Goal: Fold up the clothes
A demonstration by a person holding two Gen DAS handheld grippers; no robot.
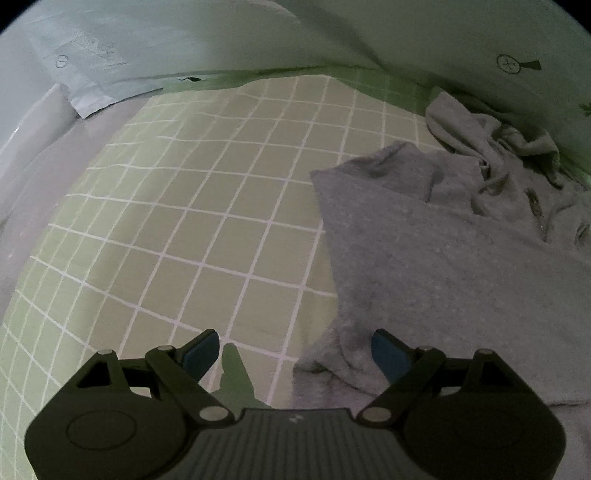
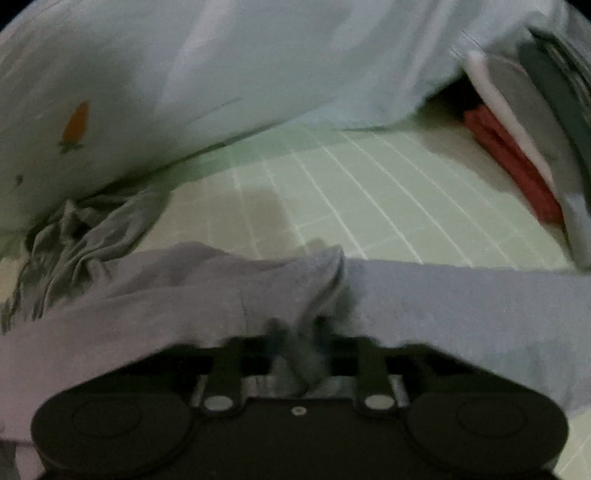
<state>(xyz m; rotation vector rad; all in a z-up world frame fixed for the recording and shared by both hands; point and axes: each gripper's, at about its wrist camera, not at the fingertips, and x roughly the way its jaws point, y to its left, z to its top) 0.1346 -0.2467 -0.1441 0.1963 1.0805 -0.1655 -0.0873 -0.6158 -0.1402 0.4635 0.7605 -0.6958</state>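
A grey hooded sweatshirt [image 1: 454,251] lies on a green checked bedsheet [image 1: 207,206], its hood bunched at the far right. My left gripper [image 1: 295,350] is open, its blue pads spread, hovering over the sweatshirt's near left corner with nothing between them. In the right wrist view my right gripper [image 2: 295,332] is shut on a pinched ridge of the grey sweatshirt [image 2: 207,295], which drapes over both sides of the fingers and hides the tips. This view is blurred.
A pale pillow [image 1: 424,33] with small prints lies along the far edge of the bed; it also shows in the right wrist view [image 2: 184,74]. A red item [image 2: 513,162] and a white board [image 2: 517,125] stand at the bed's right edge.
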